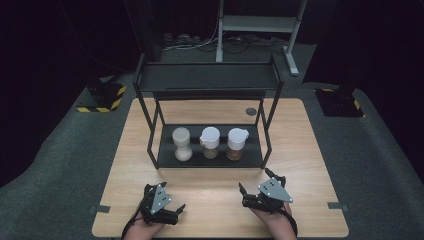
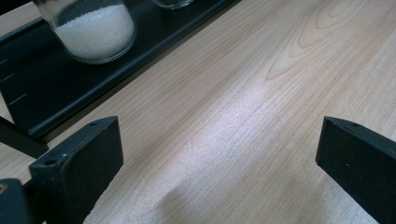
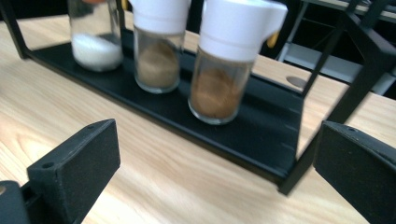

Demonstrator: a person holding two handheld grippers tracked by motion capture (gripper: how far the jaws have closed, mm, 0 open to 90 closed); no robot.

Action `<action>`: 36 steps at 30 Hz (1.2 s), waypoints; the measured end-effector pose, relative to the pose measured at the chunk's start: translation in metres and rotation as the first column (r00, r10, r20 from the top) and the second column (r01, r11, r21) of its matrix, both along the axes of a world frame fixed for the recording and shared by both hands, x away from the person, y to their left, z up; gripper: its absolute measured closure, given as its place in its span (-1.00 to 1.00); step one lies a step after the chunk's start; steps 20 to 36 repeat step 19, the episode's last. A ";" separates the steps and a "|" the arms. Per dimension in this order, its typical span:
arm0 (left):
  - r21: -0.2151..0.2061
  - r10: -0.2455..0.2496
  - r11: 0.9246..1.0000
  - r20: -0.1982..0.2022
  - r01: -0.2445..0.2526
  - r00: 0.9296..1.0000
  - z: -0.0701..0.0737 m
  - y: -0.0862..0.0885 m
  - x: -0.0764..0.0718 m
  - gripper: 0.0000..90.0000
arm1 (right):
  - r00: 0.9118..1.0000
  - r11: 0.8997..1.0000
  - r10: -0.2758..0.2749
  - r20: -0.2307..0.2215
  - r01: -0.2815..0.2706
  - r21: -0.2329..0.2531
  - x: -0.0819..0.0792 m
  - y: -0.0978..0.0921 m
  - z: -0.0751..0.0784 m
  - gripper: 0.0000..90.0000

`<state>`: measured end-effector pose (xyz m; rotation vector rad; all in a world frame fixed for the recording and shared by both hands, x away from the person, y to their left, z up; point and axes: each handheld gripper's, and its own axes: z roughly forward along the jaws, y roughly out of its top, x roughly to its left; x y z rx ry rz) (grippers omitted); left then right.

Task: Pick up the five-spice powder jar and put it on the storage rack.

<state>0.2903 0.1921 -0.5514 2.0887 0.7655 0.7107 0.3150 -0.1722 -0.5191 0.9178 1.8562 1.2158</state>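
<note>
Both pairs of jaws stand wide apart and hold nothing, over bare table (image 1: 300, 165). Left gripper (image 1: 161, 204) and right gripper (image 1: 265, 194) rest near its front edge. Beyond them, three jars stand on the rack's (image 1: 210, 82) bottom shelf: salt jar (image 1: 181, 144), middle jar (image 1: 210, 142), right jar (image 1: 236, 143).
</note>
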 end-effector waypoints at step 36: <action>0.013 -0.013 1.000 -0.002 0.013 1.000 0.000 -0.001 0.000 -0.98 | 0.996 0.989 -0.028 -0.081 0.016 -0.147 -0.004 -0.014 -0.031 -1.00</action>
